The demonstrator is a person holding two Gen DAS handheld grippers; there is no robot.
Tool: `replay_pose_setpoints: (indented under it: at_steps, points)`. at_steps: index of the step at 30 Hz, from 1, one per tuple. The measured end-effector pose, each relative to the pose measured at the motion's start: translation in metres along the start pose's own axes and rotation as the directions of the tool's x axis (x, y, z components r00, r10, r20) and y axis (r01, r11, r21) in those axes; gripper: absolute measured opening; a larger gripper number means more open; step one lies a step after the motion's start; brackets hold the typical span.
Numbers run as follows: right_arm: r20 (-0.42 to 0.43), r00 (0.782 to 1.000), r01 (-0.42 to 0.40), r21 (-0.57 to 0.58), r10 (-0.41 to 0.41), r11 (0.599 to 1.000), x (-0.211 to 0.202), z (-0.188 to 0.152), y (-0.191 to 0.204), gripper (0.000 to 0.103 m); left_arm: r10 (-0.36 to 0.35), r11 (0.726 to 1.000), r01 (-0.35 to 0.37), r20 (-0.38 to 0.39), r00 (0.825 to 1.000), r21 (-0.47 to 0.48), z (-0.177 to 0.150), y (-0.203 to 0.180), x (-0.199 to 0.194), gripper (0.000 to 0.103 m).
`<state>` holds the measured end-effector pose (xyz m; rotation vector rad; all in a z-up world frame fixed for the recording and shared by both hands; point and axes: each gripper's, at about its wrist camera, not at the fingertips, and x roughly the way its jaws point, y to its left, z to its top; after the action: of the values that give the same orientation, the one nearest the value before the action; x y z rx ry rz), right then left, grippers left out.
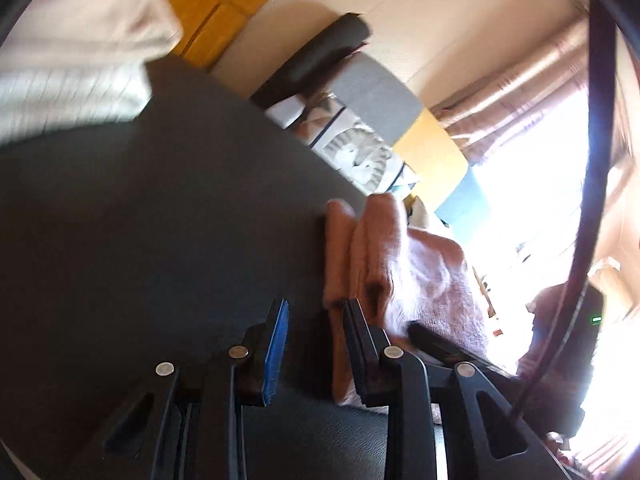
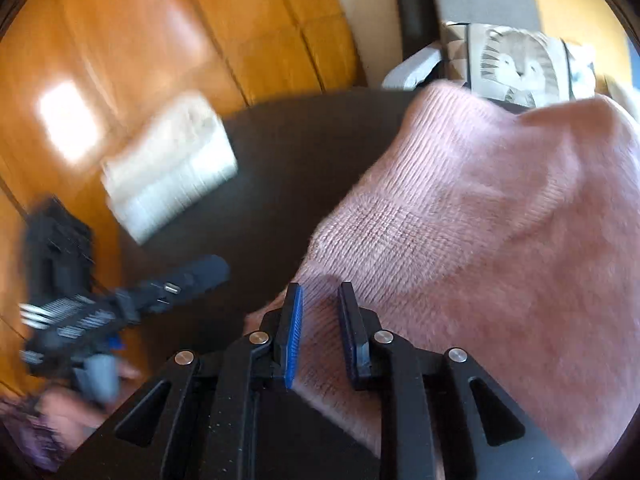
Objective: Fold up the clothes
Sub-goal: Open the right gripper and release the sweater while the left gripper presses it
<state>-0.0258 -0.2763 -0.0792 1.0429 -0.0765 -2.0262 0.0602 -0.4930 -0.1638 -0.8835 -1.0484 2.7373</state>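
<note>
A pink knit sweater [image 2: 480, 240] lies on the dark table [image 2: 280, 168], its edge folded into thick layers [image 1: 376, 248]. My right gripper [image 2: 320, 312] stands open at the sweater's near left edge, with pink knit lying in the gap between its blue-padded fingers. In the left wrist view my left gripper [image 1: 316, 332] is open low over the table. The sweater's folded edge runs just inside its right finger [image 1: 356, 340]. The right wrist view shows the left gripper [image 2: 132, 300] blurred at the left, held by a hand [image 2: 100, 376].
A folded cream garment [image 2: 168, 164] sits at the table's far left edge [image 1: 72, 60]. Beyond the table are a wooden floor [image 2: 160, 40], a grey and yellow sofa [image 1: 384, 92] with a lion cushion [image 2: 520, 68], and a bright window [image 1: 532, 184]. A black cable [image 1: 596, 120] hangs at the right.
</note>
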Motion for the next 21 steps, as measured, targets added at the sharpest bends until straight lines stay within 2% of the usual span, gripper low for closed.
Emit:
replay_pose_setpoints:
  at_steps: [1, 2, 5, 8, 9, 10, 11, 12, 14, 16, 21]
  points:
    - [0.062, 0.998, -0.027, 0.022, 0.025, 0.999, -0.021, 0.001, 0.000, 0.021, -0.005, 0.999, 0.005, 0.013, 1.000, 0.039, 0.004, -0.009, -0.001, 0.028]
    - [0.125, 0.992, -0.021, 0.036, 0.017, 0.999, -0.044, 0.001, -0.001, 0.021, -0.017, 0.997, 0.014, 0.030, 0.999, 0.080, 0.008, -0.017, -0.002, 0.028]
    - [0.227, 0.967, 0.103, 0.058, -0.114, 0.993, -0.091, -0.005, -0.012, 0.021, -0.082, 0.980, 0.067, 0.075, 0.994, 0.188, 0.023, -0.058, 0.012, 0.030]
    - [0.191, 0.951, 0.230, 0.093, -0.244, 0.969, -0.101, -0.010, -0.029, 0.021, -0.133, 0.953, 0.108, 0.070, 0.989, 0.281, 0.034, -0.092, 0.036, 0.030]
    - [0.170, 0.947, 0.260, 0.101, -0.274, 0.960, -0.101, -0.013, -0.033, 0.021, -0.137, 0.944, 0.119, 0.039, 0.990, 0.307, 0.037, -0.102, 0.051, 0.030]
    - [0.144, 0.949, 0.266, 0.108, -0.279, 0.958, -0.092, -0.015, -0.033, 0.021, -0.140, 0.934, 0.130, 0.006, 0.990, 0.332, 0.041, -0.113, 0.066, 0.030]
    - [0.101, 0.962, 0.245, 0.103, -0.255, 0.964, -0.073, -0.015, -0.029, 0.021, -0.142, 0.923, 0.142, -0.027, 0.989, 0.356, 0.044, -0.124, 0.082, 0.030]
    - [0.046, 0.973, 0.223, 0.079, -0.227, 0.972, -0.065, -0.019, -0.027, 0.021, -0.133, 0.921, 0.138, -0.038, 0.990, 0.364, 0.038, -0.121, 0.082, 0.030]
    - [-0.012, 0.974, 0.226, -0.019, -0.226, 0.974, -0.056, -0.038, -0.018, 0.021, -0.113, 0.918, 0.125, -0.054, 0.992, 0.377, 0.024, -0.115, 0.080, 0.030]
    - [0.019, 0.974, 0.229, -0.103, -0.228, 0.968, -0.057, -0.049, -0.009, 0.021, -0.093, 0.914, 0.113, -0.070, 0.993, 0.390, 0.010, -0.109, 0.078, 0.030]
    - [0.013, 0.990, 0.139, -0.027, -0.138, 0.990, -0.070, -0.047, -0.025, 0.022, -0.041, 0.902, 0.084, -0.110, 0.993, 0.424, -0.025, -0.093, 0.073, 0.030]
